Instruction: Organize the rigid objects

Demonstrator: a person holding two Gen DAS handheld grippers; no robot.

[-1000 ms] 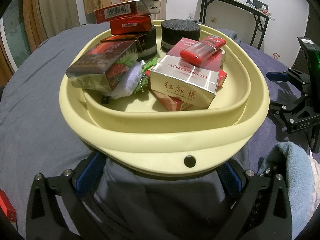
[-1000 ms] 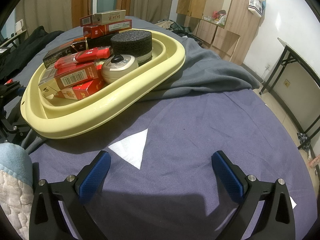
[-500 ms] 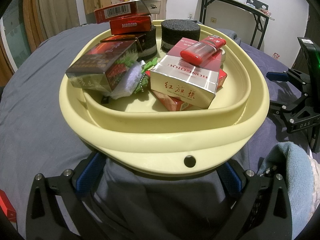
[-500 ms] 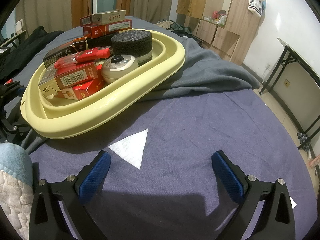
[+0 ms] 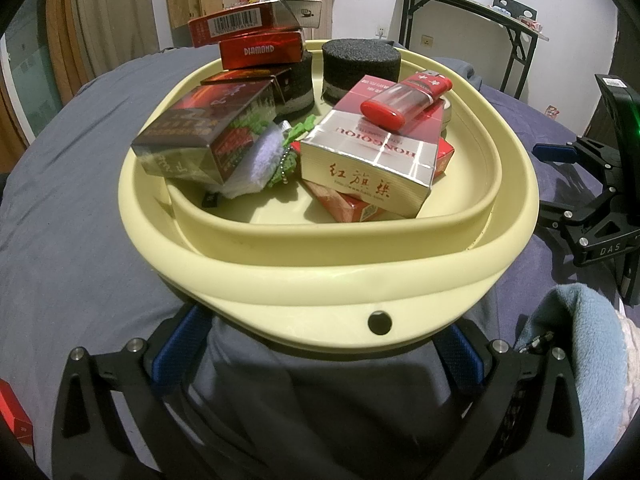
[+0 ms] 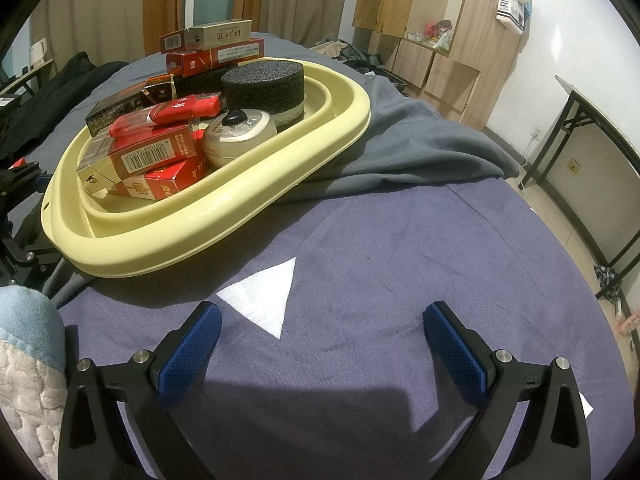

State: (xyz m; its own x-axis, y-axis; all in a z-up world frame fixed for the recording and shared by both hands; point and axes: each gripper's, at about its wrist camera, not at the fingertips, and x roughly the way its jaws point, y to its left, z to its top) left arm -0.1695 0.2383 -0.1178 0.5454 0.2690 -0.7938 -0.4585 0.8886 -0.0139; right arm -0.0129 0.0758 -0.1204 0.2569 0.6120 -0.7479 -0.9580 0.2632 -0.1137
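Observation:
A pale yellow basin [image 5: 320,280] sits on the bed, also in the right wrist view [image 6: 240,200]. It holds several cigarette boxes, among them a silver and red one [image 5: 368,172], a dark one [image 5: 200,136] and a stacked red pair [image 5: 260,48]. A red lighter [image 5: 404,98] lies on the silver box. Two black foam discs [image 5: 360,64] and a round cream tin [image 6: 240,136] are in it too. My left gripper [image 5: 316,356] is open, just below the basin's near rim. My right gripper [image 6: 320,344] is open and empty over the purple sheet.
A grey blanket [image 6: 400,148] lies under the basin's far side. A white triangular patch [image 6: 264,296] marks the sheet. A light blue fleece sleeve [image 5: 592,356] is at the right. A red box [image 5: 12,412] lies at the far left. A folding table [image 5: 480,16] stands beyond.

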